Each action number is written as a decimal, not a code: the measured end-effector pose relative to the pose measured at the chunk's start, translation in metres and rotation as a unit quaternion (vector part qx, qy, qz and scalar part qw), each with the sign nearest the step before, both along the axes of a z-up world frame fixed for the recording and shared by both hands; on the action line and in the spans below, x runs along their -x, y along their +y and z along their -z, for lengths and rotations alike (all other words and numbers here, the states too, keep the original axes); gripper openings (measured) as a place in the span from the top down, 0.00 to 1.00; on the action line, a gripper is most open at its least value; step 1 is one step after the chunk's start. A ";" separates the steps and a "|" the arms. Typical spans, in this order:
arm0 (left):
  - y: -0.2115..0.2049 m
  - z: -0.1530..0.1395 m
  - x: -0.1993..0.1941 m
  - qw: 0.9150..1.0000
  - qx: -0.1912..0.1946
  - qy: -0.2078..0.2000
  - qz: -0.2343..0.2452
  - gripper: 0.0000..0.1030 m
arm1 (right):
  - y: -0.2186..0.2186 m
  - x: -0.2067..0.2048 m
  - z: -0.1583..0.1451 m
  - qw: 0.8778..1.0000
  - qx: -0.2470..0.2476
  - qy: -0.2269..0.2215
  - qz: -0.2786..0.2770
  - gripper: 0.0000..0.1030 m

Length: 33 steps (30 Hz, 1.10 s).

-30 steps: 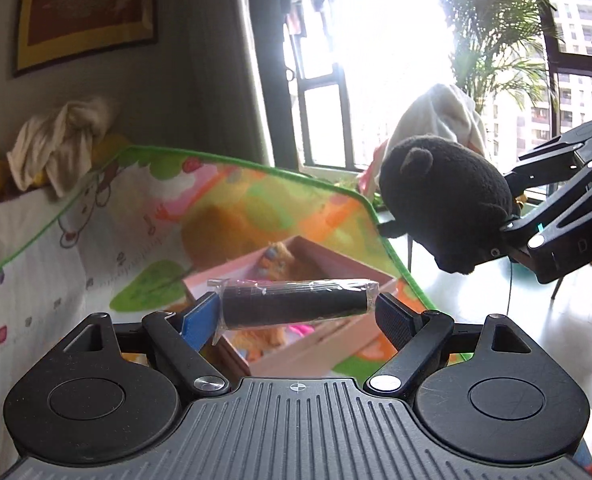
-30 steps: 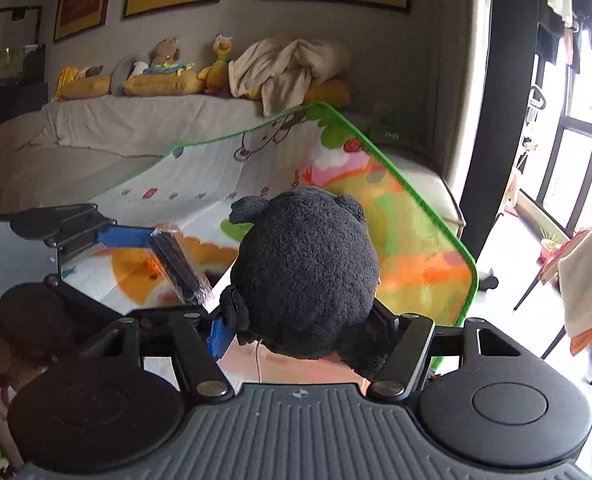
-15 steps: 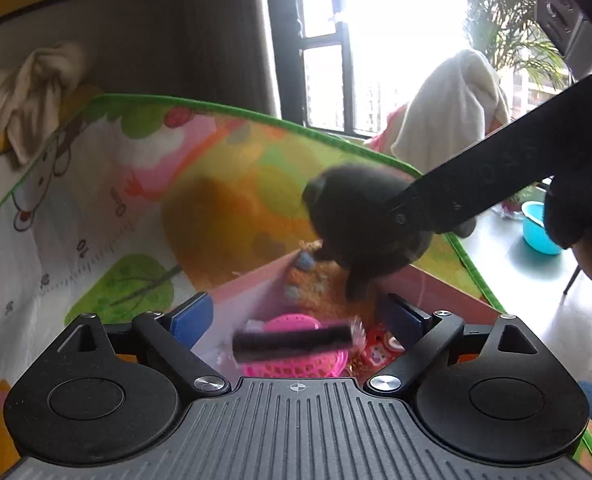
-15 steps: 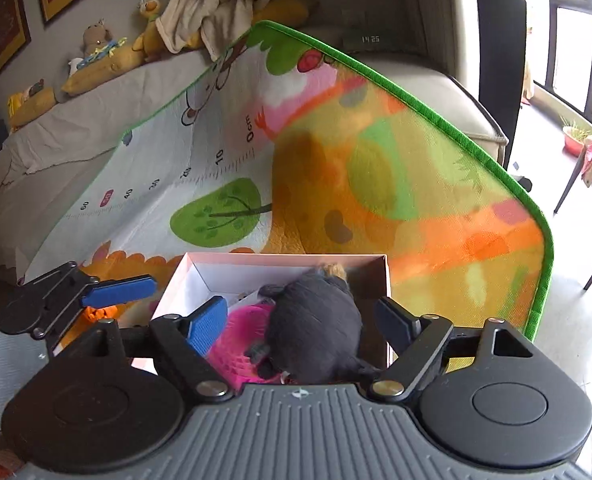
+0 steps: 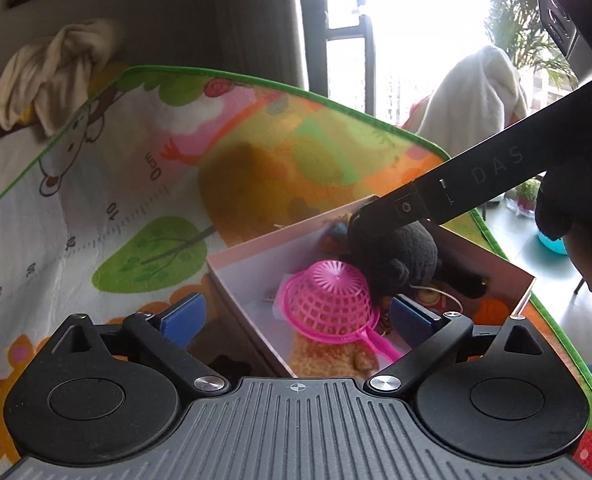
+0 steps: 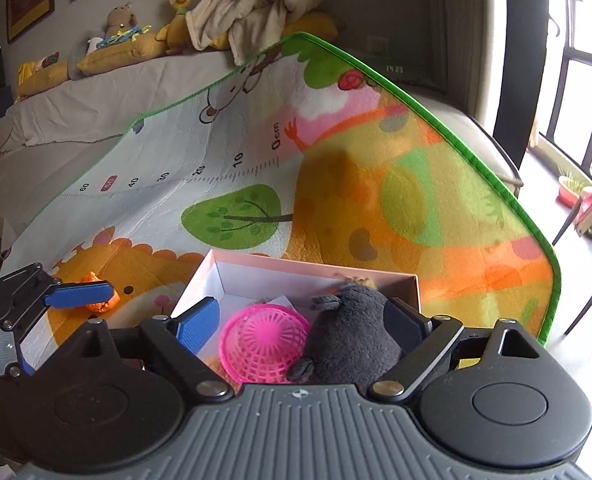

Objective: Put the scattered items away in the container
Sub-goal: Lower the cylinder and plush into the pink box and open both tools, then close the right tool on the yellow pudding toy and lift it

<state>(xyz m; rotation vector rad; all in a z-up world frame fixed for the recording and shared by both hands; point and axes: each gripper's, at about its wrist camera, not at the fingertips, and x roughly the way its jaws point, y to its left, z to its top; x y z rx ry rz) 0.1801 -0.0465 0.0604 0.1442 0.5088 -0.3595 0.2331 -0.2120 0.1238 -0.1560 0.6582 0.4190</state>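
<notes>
On a cartoon-printed play mat (image 6: 336, 184) draped up against a sheet-covered sofa (image 6: 75, 116), a pale pink cardboard box (image 6: 312, 270) sits as the container, its walls white inside. The left gripper (image 5: 298, 318) hovers at the box's near corner with its blue-padded fingers (image 5: 183, 316) spread wide and nothing between them; the box's left wall passes under the gap. The right gripper (image 6: 302, 322) is likewise spread wide above the box, a black plush toy (image 6: 352, 336) lying inside between its fingers, close against the one at 3 o'clock; whether that finger touches the plush cannot be told. From the left wrist view, the plush (image 5: 400, 256) rests at the far side of the box, partly over an upturned pink plastic strainer (image 5: 328, 300) whose handle points toward 4 o'clock, above a tan fuzzy item (image 5: 328, 356). At 9 o'clock of the box in the right wrist view, an orange wrapped object (image 6: 101, 304) lies on the mat outside it, partly behind a blue finger of the left gripper. A crumpled beige blanket (image 6: 255, 4) and stuffed toys (image 6: 121, 20) line the sofa back.
</notes>
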 end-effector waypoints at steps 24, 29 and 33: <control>0.153 0.056 0.079 0.966 0.165 0.079 -0.184 0.00 | 0.179 0.039 0.070 0.937 0.276 -0.002 -0.214 0.38; 0.154 0.056 0.080 0.965 0.170 0.081 -0.184 0.00 | 0.189 0.026 0.086 0.929 0.303 0.014 -0.213 0.39; 0.155 0.057 0.080 0.964 0.172 0.081 -0.184 0.00 | 0.190 0.033 0.088 0.929 0.301 0.017 -0.217 0.45</control>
